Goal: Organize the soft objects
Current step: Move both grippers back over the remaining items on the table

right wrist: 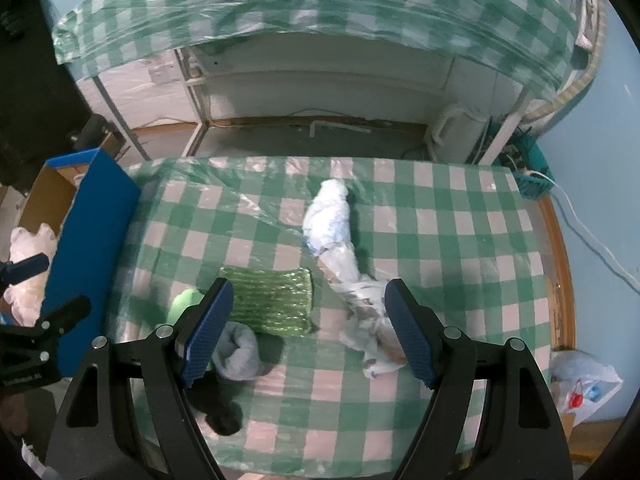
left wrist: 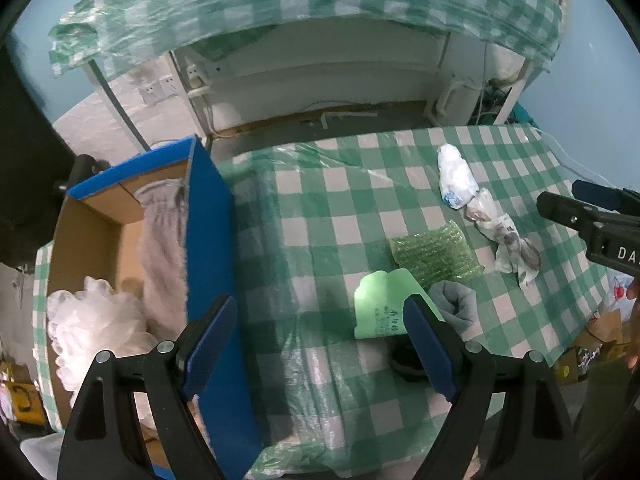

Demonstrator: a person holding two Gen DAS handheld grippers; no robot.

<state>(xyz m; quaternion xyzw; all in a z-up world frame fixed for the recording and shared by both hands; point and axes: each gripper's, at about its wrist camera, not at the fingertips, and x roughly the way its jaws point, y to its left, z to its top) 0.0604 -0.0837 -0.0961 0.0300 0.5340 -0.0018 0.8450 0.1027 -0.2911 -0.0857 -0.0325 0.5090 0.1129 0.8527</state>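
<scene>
**Box partly filled, five soft items left on bench**

Far left we see the box [left wrist: 120, 240], blue outside, cardboard inside, sitting against the bench [left wrist: 304, 208] edge. It already holds a white foam sheet [left wrist: 92, 320] and a pale fluffy cloth [left wrist: 164, 240], so we judge part of the sorting done.

The left hand-held gripper [left wrist: 320, 344] hovers over the box wall and bench edge, fingers spread, holding nothing.

Still on the bench, going right: a green card [left wrist: 380, 304], a grey sock roll [left wrist: 456, 304] touching it, something dark [right wrist: 218, 408] at the near edge that we cannot identify, green bubble wrap [left wrist: 432, 256] just behind, then a white bag [left wrist: 456, 180] and a crumpled printed bag [left wrist: 508, 240] lying end to end.

The right hand-held gripper [right wrist: 308, 332] hangs above the gap between bubble wrap and printed bag, fingers spread, empty.

We estimate under half done; all the bench items remain to be boxed.
</scene>
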